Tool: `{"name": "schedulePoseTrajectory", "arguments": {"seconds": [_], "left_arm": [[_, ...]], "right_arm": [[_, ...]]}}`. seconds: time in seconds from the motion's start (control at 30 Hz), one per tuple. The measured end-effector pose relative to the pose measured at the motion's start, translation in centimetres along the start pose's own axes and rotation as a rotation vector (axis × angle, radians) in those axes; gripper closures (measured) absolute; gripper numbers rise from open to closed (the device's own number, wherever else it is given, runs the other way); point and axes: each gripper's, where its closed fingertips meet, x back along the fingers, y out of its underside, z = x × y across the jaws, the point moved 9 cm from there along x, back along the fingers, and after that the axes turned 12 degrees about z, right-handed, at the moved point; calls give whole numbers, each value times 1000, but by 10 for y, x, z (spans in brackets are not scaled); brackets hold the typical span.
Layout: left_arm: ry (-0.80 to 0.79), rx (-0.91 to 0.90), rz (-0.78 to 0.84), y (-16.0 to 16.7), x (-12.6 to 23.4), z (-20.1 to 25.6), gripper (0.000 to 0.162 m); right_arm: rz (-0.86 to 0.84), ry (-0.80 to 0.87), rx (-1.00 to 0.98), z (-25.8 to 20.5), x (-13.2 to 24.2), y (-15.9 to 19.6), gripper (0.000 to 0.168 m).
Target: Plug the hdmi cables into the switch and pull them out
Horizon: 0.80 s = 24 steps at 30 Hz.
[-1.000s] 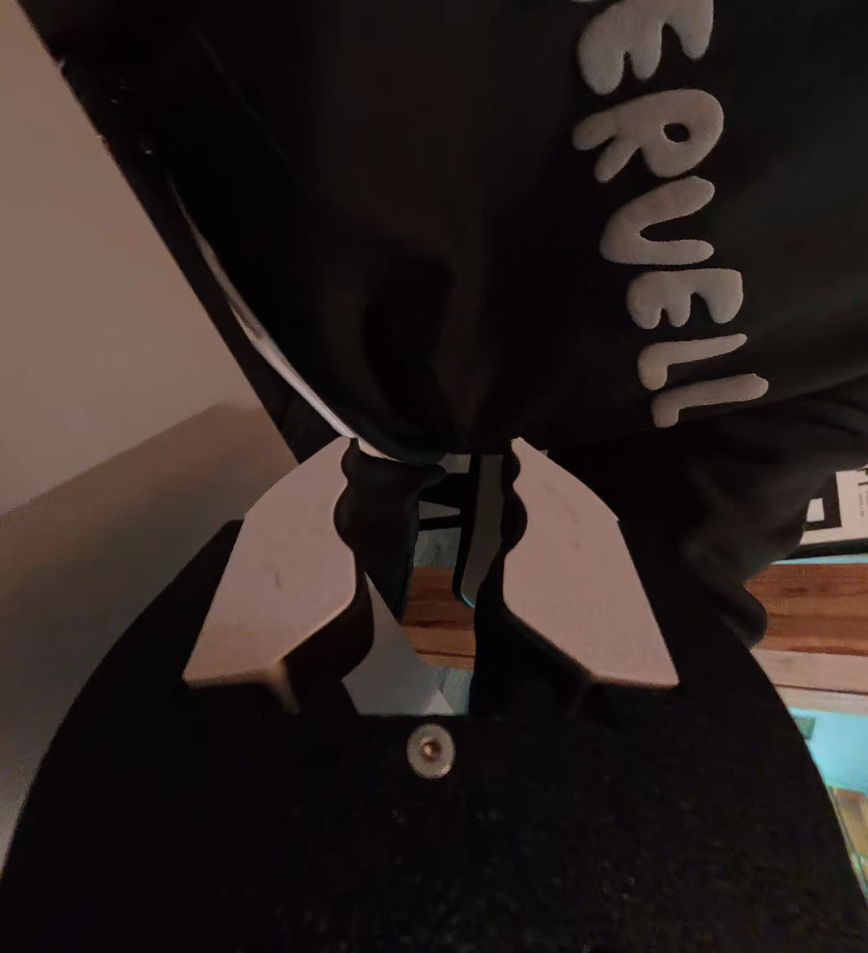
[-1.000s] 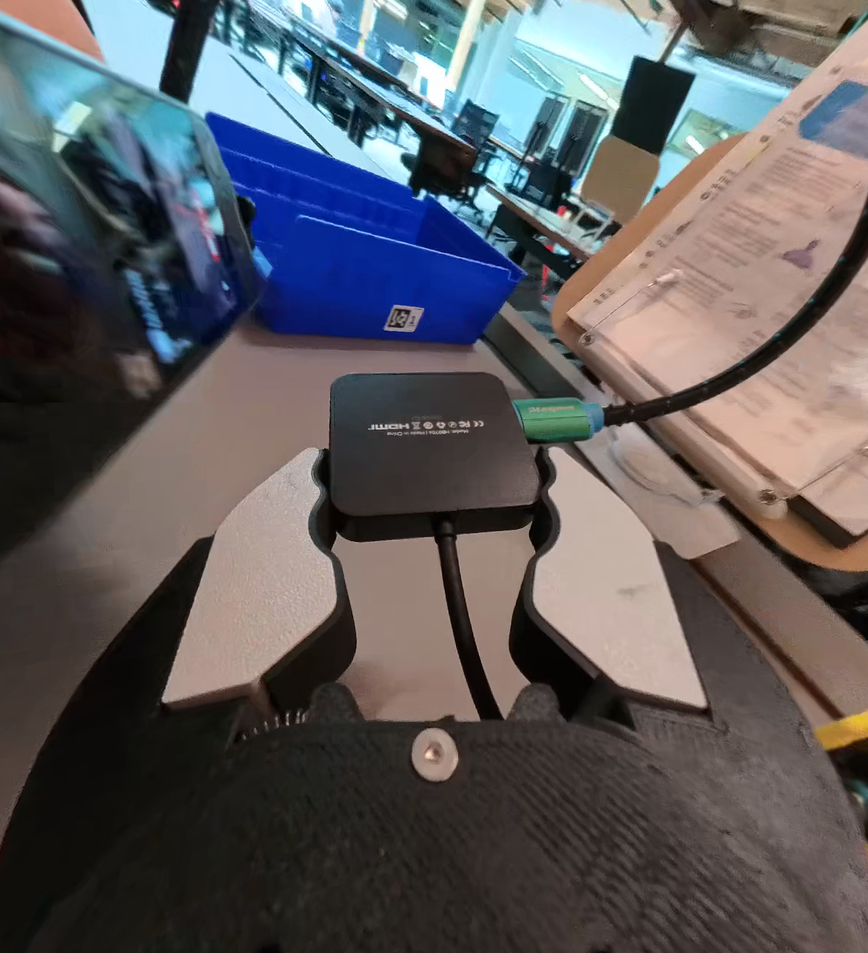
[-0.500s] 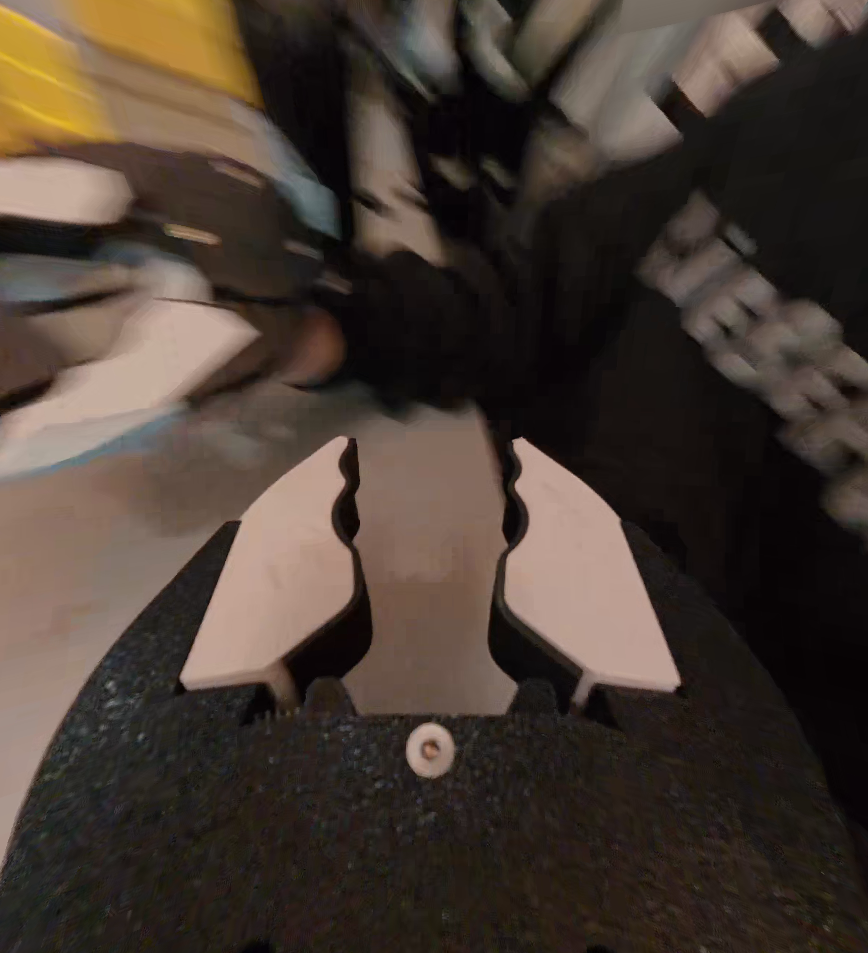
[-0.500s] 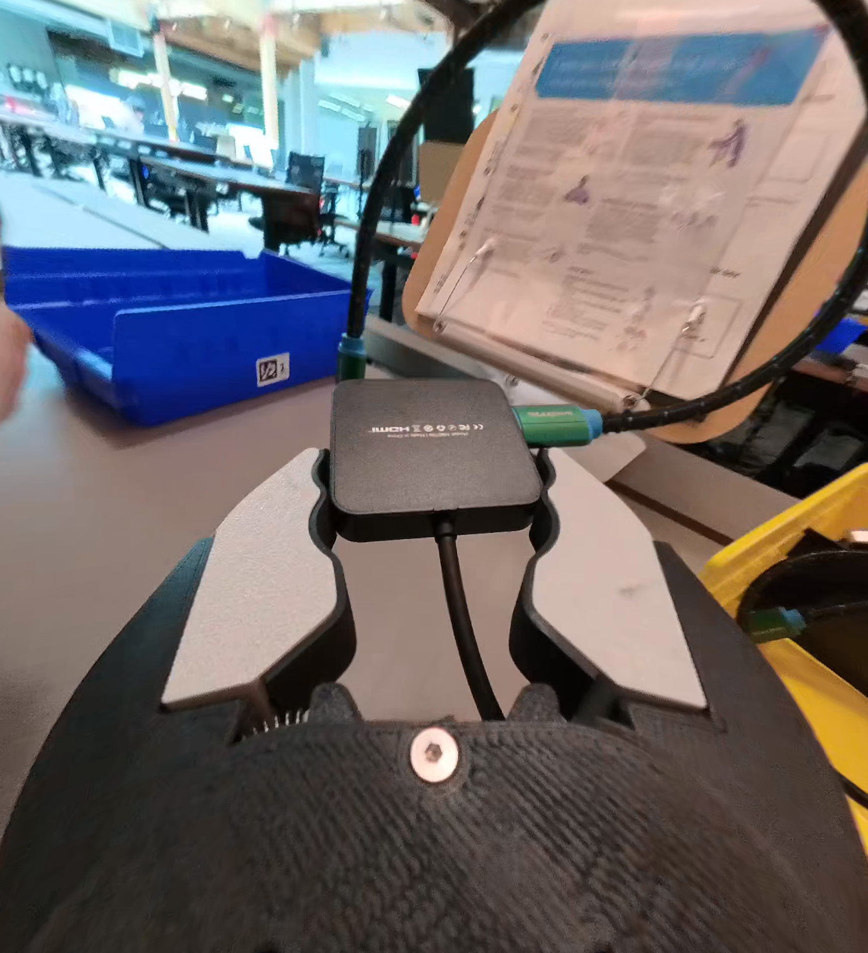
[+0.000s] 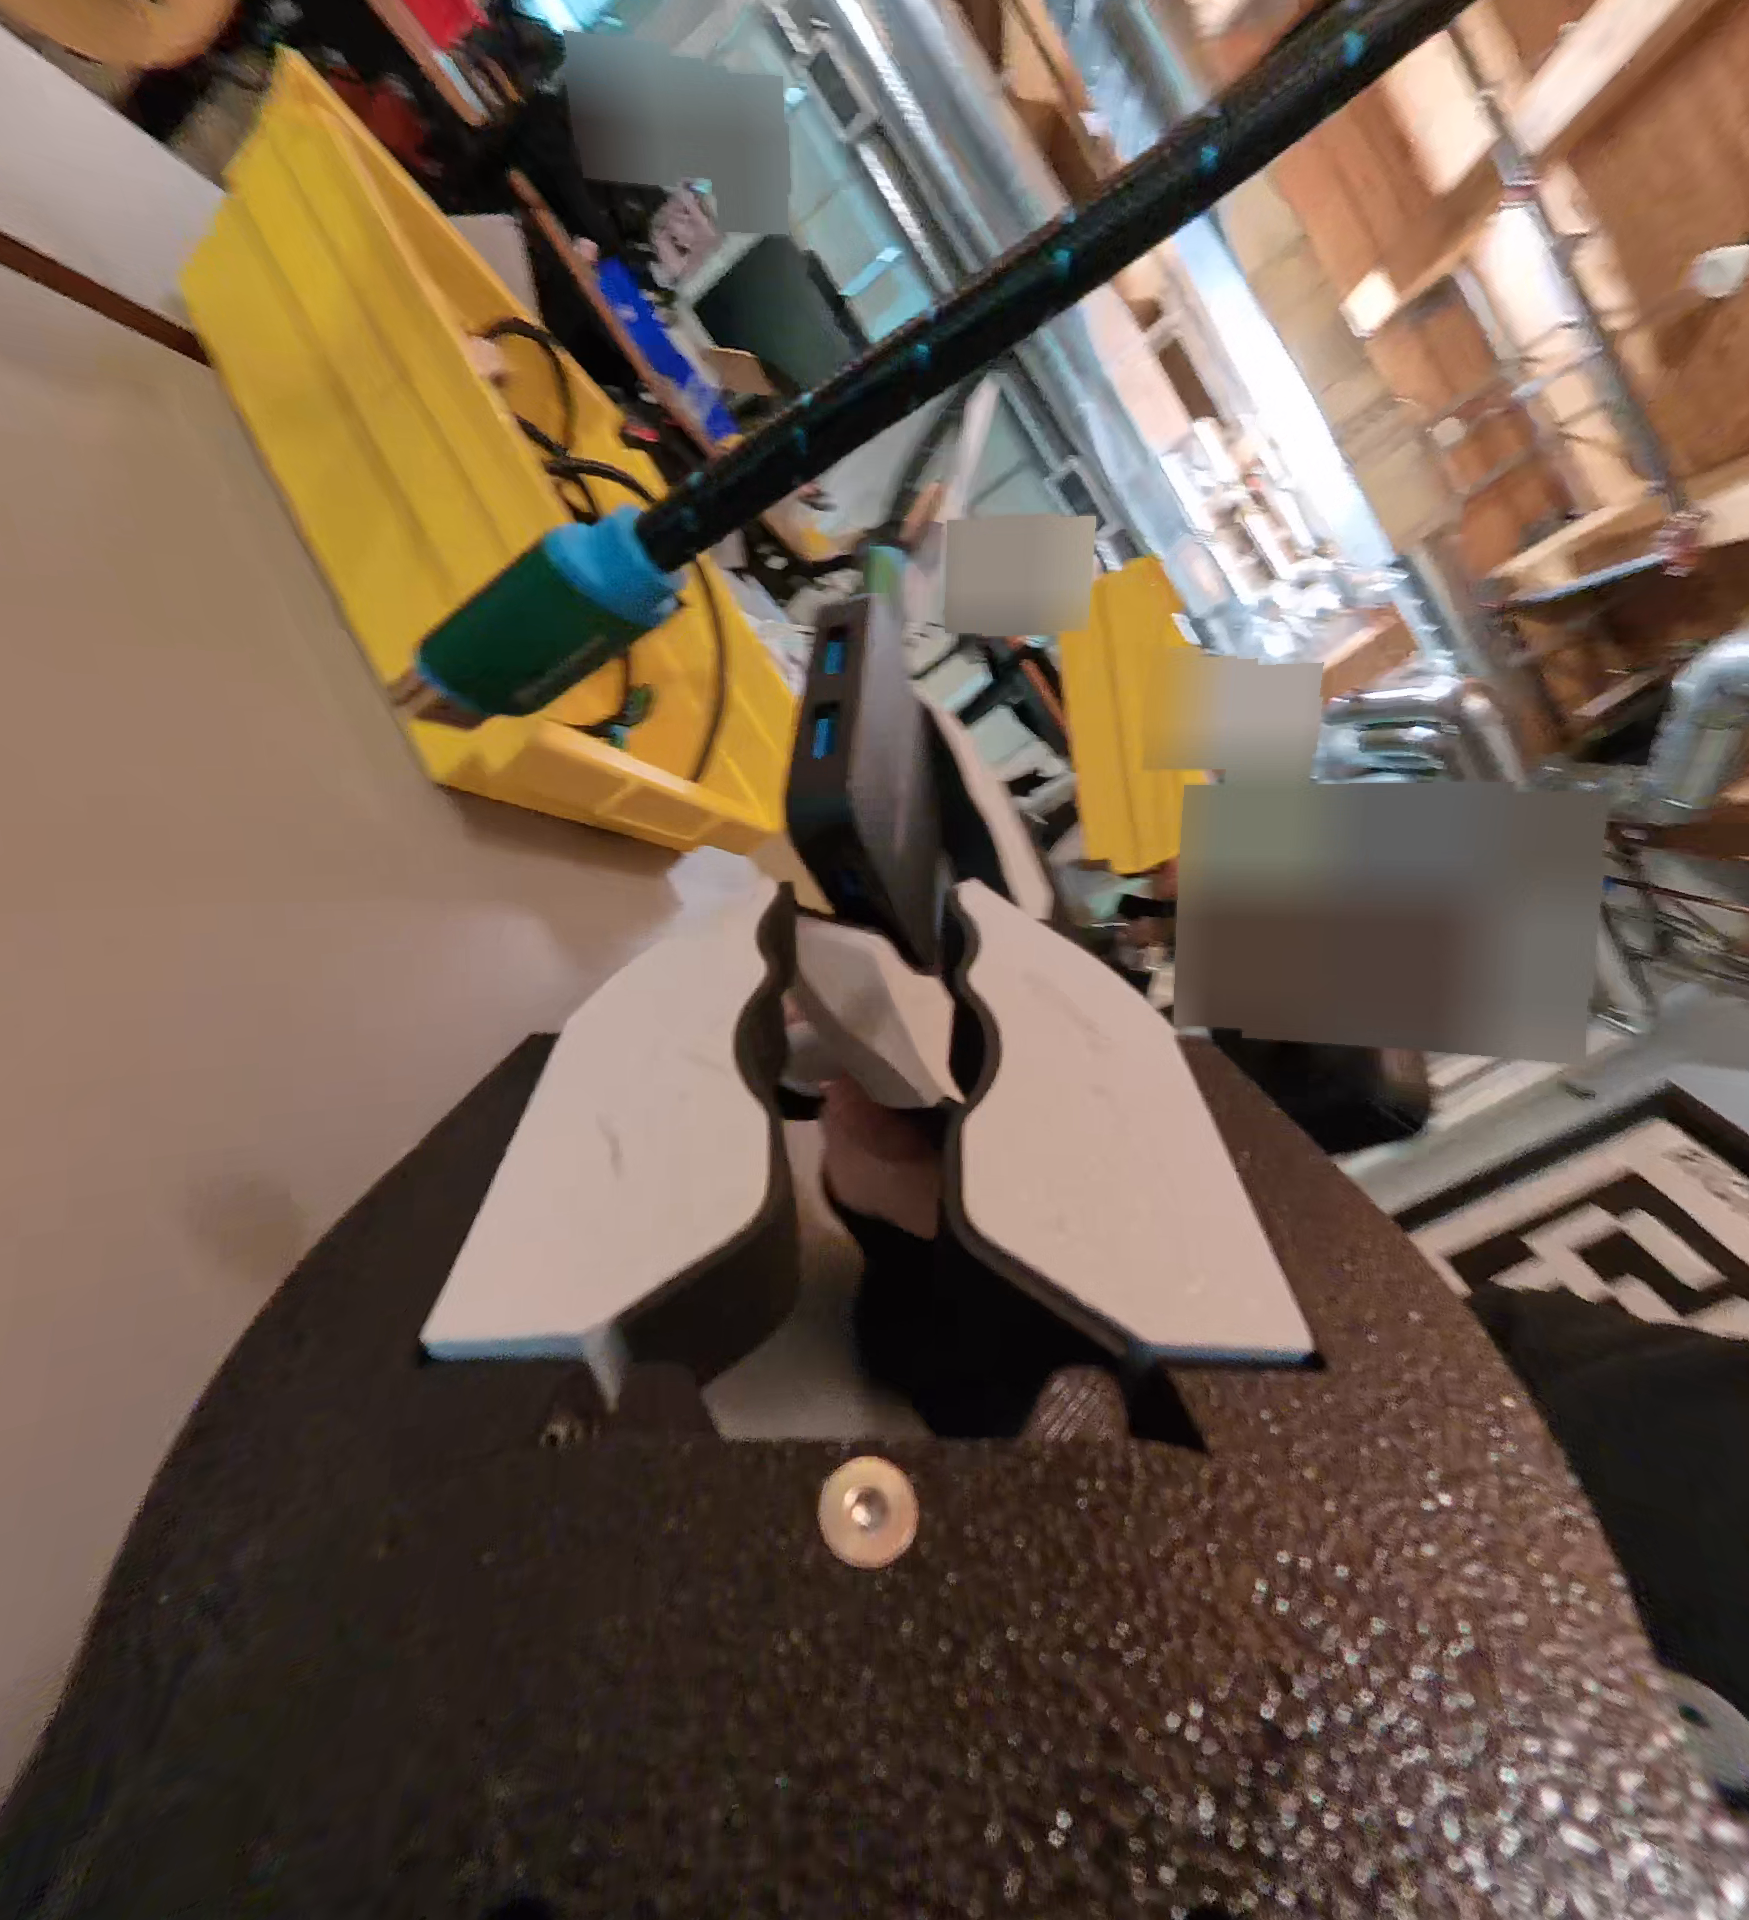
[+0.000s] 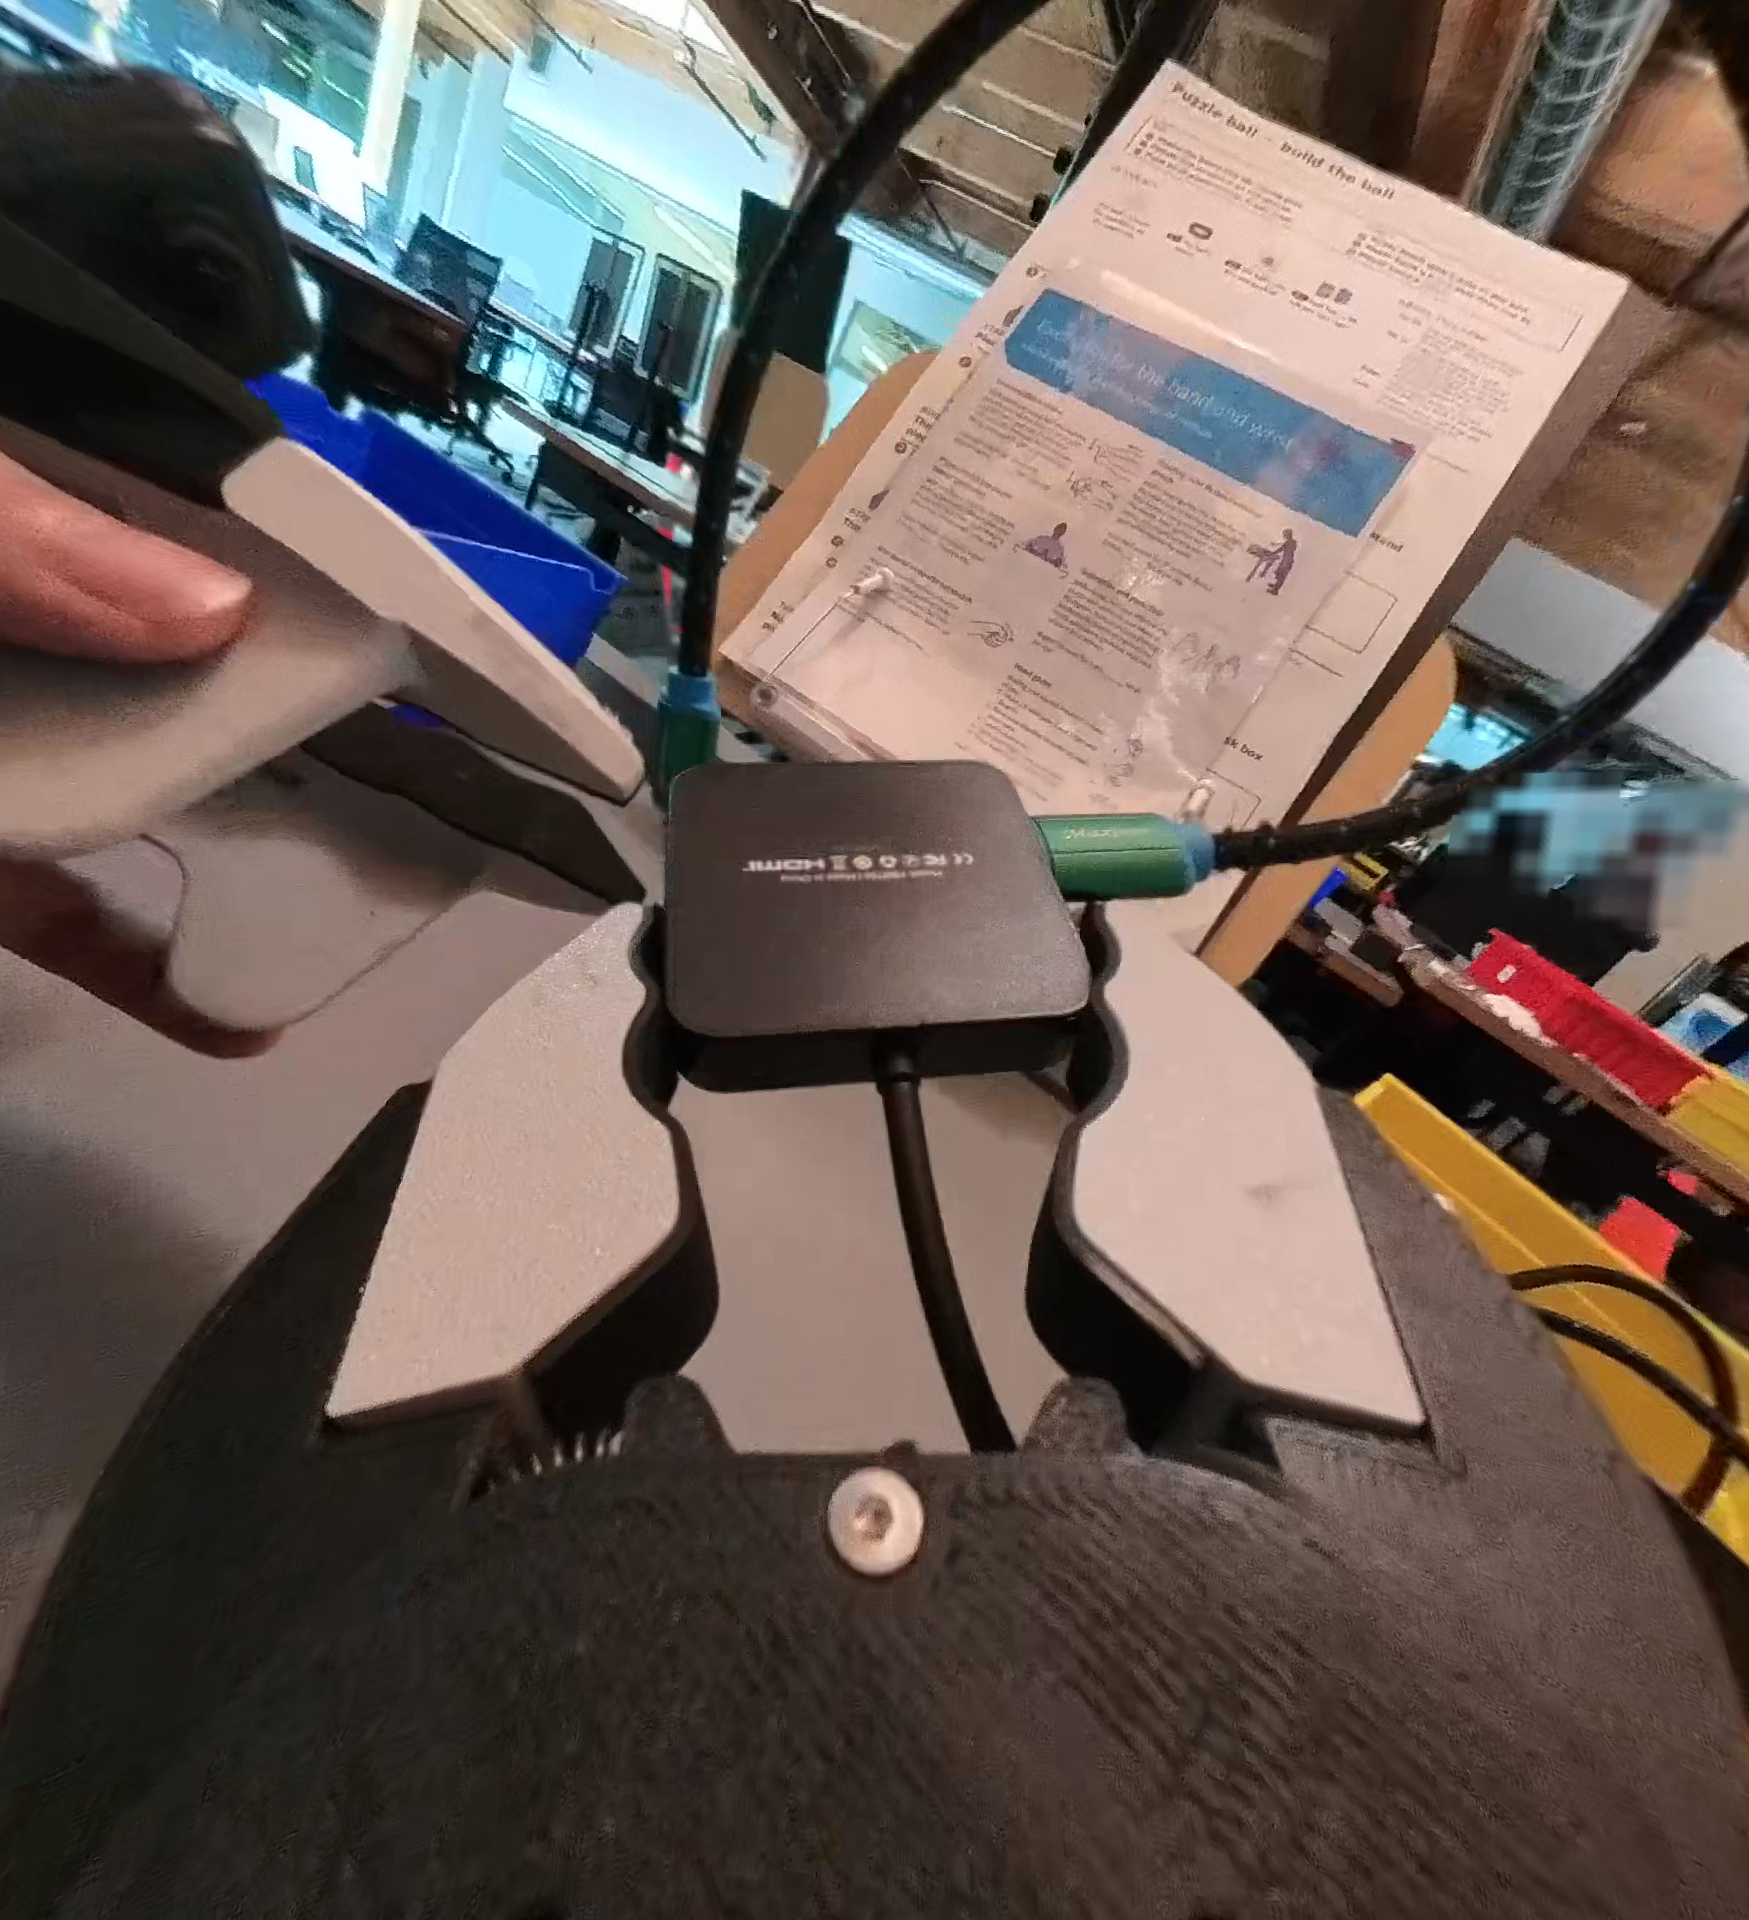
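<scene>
My right gripper point(image 6: 870, 925) is shut on the black square switch point(image 6: 870, 883) and holds it flat above the grey table. One green HDMI plug point(image 6: 1119, 857) sits in the switch's right side. Its black braided cable point(image 6: 1680, 520) loops overhead to a second green plug point(image 6: 688, 727), which hangs loose by the switch's far left corner. The left wrist view shows the switch point(image 5: 859, 769) edge-on with blue ports, and the loose plug point(image 5: 548, 644) in the air to its left. My left gripper point(image 5: 870, 925) is open and empty, just short of the switch; it also shows in the right wrist view point(image 6: 434, 644).
A yellow bin point(image 5: 382, 364) with cables stands on the table point(image 5: 122, 831) beyond the switch; it also shows in the right wrist view point(image 6: 1576, 1299). A blue bin point(image 6: 496, 540) and a board with an instruction sheet point(image 6: 1109, 520) stand behind. The switch's own cable point(image 6: 932, 1247) runs back between my right fingers.
My left gripper swung away from the person's dark clothing and now faces the switch from close by. My right gripper turned right with the switch still held.
</scene>
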Motion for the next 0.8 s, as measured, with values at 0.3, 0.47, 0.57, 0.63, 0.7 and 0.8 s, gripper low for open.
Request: {"name": "schedulePoseTrajectory", "arguments": {"seconds": [0.3, 0.47, 0.57, 0.63, 0.7, 0.8], "left_arm": [[-85, -328, -58, 8, -17, 14, 129], [-156, -624, -114, 5, -15, 21, 148], [-188, -664, -148, -3, -12, 17, 148], [-232, -643, -142, -12, -6, 11, 148], [-221, -567, -140, -21, 1, 3, 148], [-126, -381, -194, -31, 12, -12, 148]], "right_arm": [[81, -23, 21, -15, 3, 1, 93], [30, -141, -97, -16, 2, 17, 96], [31, -208, 9, -19, 1, 20, 95], [50, -265, 132, -20, 2, 16, 93], [65, -303, 289, -19, 3, 9, 89], [85, -360, 426, -8, 4, -4, 83]]}}
